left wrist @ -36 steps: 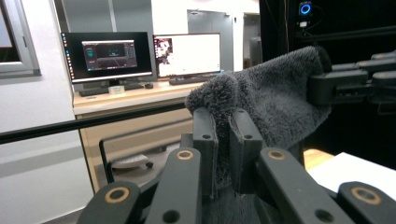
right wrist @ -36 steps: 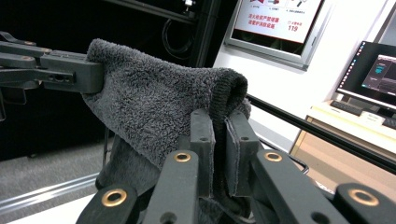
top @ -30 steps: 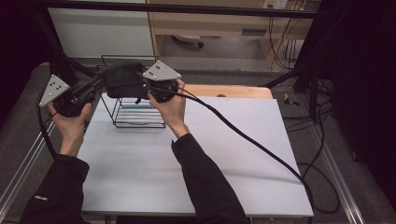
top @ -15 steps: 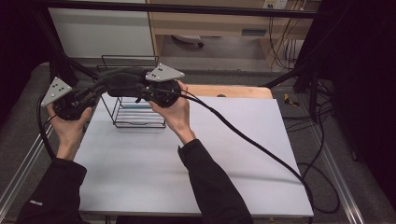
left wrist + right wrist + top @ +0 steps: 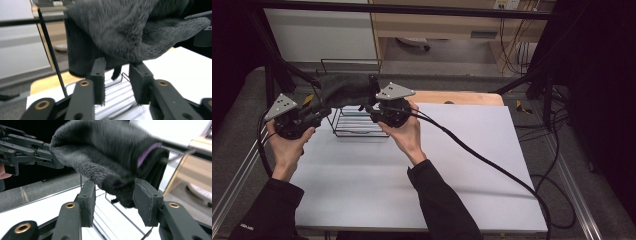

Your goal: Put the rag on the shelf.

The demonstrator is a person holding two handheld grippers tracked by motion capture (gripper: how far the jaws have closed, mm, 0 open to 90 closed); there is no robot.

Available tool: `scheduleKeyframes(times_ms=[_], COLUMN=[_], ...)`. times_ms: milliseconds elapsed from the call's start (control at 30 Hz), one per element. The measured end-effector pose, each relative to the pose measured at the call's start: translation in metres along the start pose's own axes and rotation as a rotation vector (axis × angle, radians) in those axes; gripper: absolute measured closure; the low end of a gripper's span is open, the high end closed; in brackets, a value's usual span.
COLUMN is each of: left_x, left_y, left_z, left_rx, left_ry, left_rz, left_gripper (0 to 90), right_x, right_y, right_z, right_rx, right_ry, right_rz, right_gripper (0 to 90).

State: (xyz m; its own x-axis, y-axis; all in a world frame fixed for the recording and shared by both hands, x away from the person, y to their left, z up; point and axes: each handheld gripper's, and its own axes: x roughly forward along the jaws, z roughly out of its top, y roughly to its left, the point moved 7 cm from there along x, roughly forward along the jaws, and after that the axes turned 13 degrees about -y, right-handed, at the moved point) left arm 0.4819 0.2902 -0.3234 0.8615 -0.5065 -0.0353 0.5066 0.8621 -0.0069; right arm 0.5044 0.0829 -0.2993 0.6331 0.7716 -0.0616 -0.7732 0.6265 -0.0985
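The person stands at the near edge of the white table [image 5: 422, 185] with a gripper in each hand, both raised at the far left corner. Between the 2 tools hangs a dark grey fleecy cloth [image 5: 343, 89], bunched up and sagging over a black wire rack [image 5: 353, 121] that sits on the tabletop just beyond and below the tools. The left gripper [image 5: 117, 81] has its jaws spread, with a clear gap between the pads; the cloth [image 5: 120, 30] hangs right above and ahead of the jaw tips, its lower edge dipping close to them, and I cannot tell whether it touches either pad. Below and past those jaws the rack's wires [image 5: 122, 93] show. The right gripper [image 5: 115, 203] is spread too, its 2 pads wide apart, and the cloth [image 5: 105, 152] droops from above down toward the gap between them, a folded corner with a thin purple trim [image 5: 147, 151] reaching about level with the pad tips. Beyond the cloth, to that gripper's upper left, is the other gripper's dark linkage. From above, the left gripper [image 5: 309, 107] is at the cloth's left end and the right gripper [image 5: 371, 102] at its right end, each with a grey 3-cornered plate on top, thick black cables trailing off.
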Motion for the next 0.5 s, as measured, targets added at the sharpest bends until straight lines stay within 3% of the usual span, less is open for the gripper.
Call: scheduleKeyframes(times_ms=[200,333,500], left_x=[-0.005,-0.005,-0.004], left_y=[-0.001,-0.004,-0.012], left_z=[-0.020,-0.033,-0.050], left_rx=[-0.045,-0.073,-0.076], left_ry=[0.073,0.113,0.175], left_rz=[0.004,0.007,-0.006], left_gripper=[50.0,41.7,30.1], right_x=[-0.004,-0.009,-0.023], right_y=[-0.003,-0.009,-0.019], right_z=[-0.017,-0.029,-0.044], right_rx=[0.028,0.050,0.088], right_ry=[0.038,0.049,0.066], right_rz=[-0.001,-0.006,-0.016], right_gripper=[40.8,25.6,16.7])
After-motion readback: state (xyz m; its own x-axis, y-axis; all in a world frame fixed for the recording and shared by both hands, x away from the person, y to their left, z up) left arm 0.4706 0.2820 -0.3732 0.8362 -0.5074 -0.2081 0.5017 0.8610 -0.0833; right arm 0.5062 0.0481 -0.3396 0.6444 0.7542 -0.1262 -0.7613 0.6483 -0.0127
